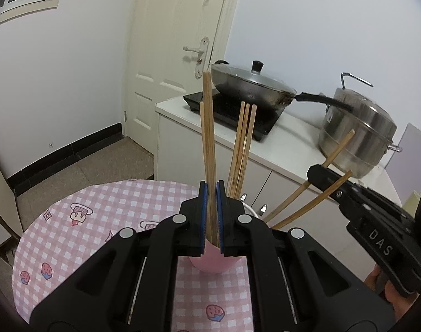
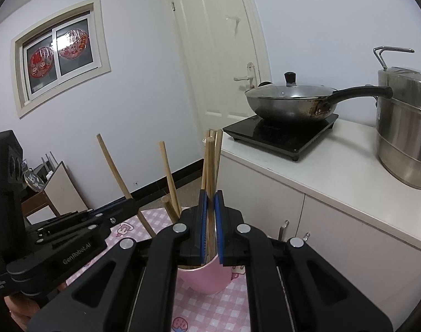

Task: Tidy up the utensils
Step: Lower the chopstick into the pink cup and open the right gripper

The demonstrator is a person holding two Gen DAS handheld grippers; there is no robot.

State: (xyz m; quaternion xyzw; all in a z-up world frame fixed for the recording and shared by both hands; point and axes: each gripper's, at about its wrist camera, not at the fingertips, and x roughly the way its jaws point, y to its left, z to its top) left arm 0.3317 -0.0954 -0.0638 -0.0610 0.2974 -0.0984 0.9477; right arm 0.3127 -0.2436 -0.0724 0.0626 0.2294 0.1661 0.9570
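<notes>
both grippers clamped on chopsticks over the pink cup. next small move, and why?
Probably open the left gripper. Its chopsticks stand nearly upright with their lower ends already inside the pink cup, so they should settle in. The right gripper could follow with its chopsticks.

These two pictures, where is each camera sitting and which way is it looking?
Left wrist view: sits on the left gripper, looking along it at chopsticks clamped above the pink cup; the right gripper and a bit of hand show at the right.
Right wrist view: sits on the right gripper, likewise clamping chopsticks; the left gripper shows at the left.
Both share the cup, wok and door.
</notes>
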